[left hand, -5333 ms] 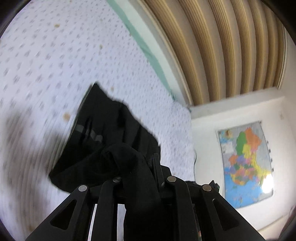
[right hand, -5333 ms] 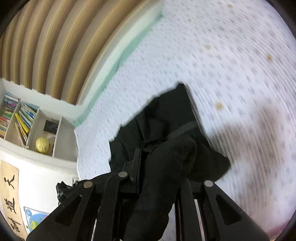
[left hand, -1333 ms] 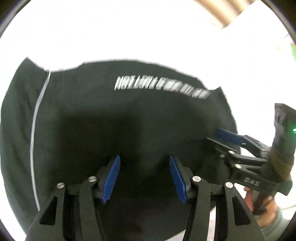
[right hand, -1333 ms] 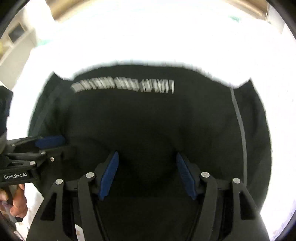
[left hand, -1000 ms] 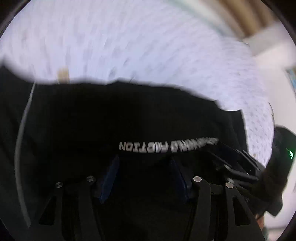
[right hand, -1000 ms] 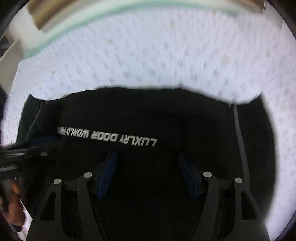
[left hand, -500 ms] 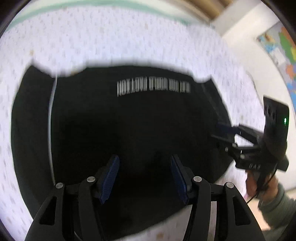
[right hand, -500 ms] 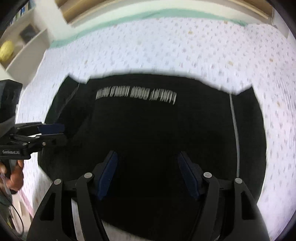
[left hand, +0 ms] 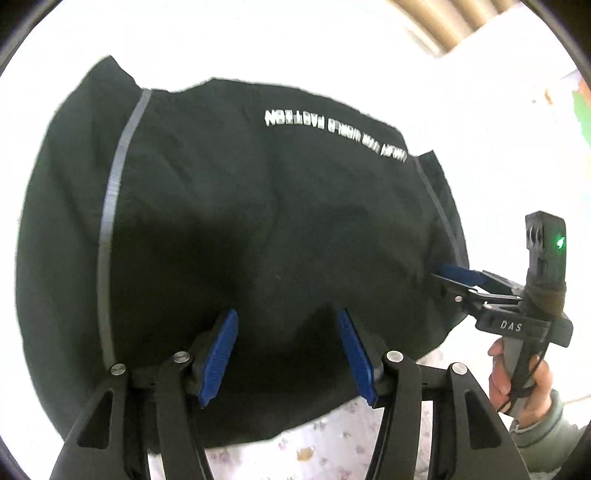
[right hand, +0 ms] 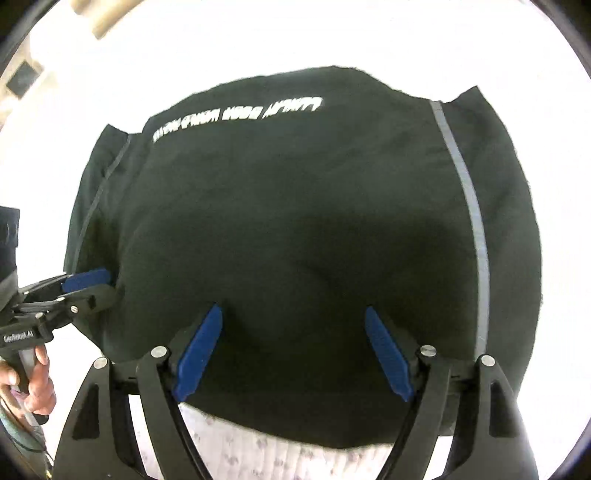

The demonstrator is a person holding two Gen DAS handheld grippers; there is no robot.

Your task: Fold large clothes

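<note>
A black garment [left hand: 258,221] with white lettering and grey side stripes lies spread flat on the bed; it also fills the right wrist view [right hand: 303,221]. My left gripper [left hand: 286,325] is open and empty, its blue pads just above the garment's near part. My right gripper [right hand: 293,325] is open and empty over the same near part. The right gripper also shows in the left wrist view [left hand: 454,275] at the garment's right edge. The left gripper shows in the right wrist view [right hand: 86,278] at the left edge.
The white patterned bedspread [left hand: 332,446] lies under the garment and is overexposed around it [right hand: 258,450]. A wooden slatted headboard [left hand: 443,22] stands at the far side. A shelf unit [right hand: 22,74] is at the upper left.
Both grippers held bunched black cloth five seconds ago and are open now. The garment now lies spread flat. In the last half second both cameras moved closer to it.
</note>
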